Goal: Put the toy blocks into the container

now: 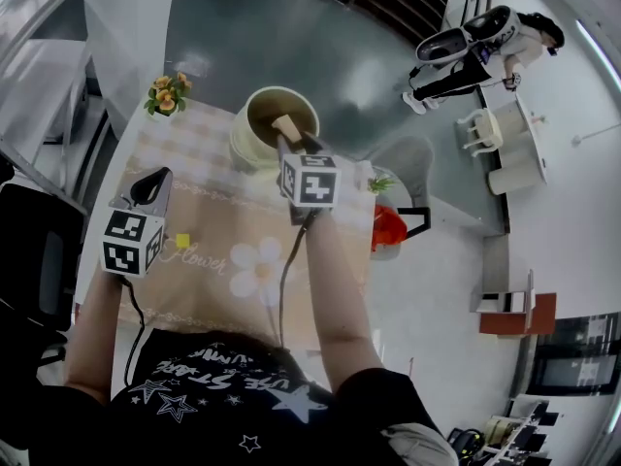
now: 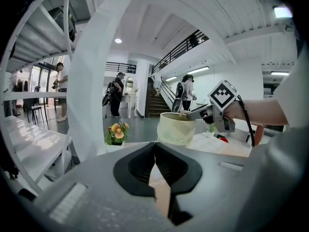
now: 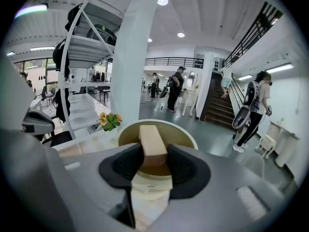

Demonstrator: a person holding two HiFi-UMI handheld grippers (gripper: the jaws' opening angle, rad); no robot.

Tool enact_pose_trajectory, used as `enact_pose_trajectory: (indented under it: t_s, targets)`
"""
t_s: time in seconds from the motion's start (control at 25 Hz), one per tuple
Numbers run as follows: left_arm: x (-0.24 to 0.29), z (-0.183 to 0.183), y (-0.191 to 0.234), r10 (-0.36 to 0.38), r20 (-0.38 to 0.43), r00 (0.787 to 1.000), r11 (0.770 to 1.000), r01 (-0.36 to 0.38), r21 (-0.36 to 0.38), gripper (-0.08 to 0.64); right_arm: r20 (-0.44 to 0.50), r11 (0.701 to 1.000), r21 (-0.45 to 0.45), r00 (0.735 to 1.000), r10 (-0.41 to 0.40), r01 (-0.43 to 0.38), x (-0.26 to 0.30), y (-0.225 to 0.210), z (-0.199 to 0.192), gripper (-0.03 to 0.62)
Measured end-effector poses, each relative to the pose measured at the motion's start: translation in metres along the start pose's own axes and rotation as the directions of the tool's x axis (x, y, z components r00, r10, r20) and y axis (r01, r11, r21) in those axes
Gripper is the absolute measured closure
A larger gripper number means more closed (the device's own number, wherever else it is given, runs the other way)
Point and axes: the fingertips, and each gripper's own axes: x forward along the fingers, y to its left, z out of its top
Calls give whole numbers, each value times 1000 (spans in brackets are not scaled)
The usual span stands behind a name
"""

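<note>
The right gripper [image 3: 153, 162] was clamped on a toy block [image 3: 152, 145], with one black pad pressing on each long side of it. The block was an oblong piece of pale tan colour, like plain wood, with flat faces and straight edges. I could see no print on it. Its far end stood out past the jaws and its near end was hidden between the pads.

The block hung over the open mouth of the container [image 1: 246, 146], above the rim and not touching it. The container was a round cream tub with a darker brownish inside. It stood at the far side of the table, on a beige tablecloth [image 1: 209, 289] with a white flower print.

The left gripper [image 2: 155, 152] was held over the left part of the cloth, well apart from the container. Its jaws were together with nothing between them.

One small yellow block [image 1: 181, 241] lay on the cloth just right of the left gripper. A little pot of orange flowers [image 1: 167, 93] stood at the far left corner of the table.
</note>
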Motion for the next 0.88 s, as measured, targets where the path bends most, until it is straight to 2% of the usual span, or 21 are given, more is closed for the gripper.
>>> enact_pose_trajectory:
  t_s: [0.16, 0.44, 0.88]
  targets:
    - [4, -5, 1, -8, -12, 1000, 1000, 8, 0, 549, 52, 999, 12, 998, -39, 38, -2, -6, 5, 390]
    - [4, -9, -3, -10, -24, 1000, 1000, 10, 8, 549, 101, 998, 35, 993, -58, 55, -20, -12, 10, 387]
    - [-26, -14, -24, 23, -27, 999, 1000, -23, 12, 549, 158, 999, 46, 987, -4, -4, -61, 8, 7, 387]
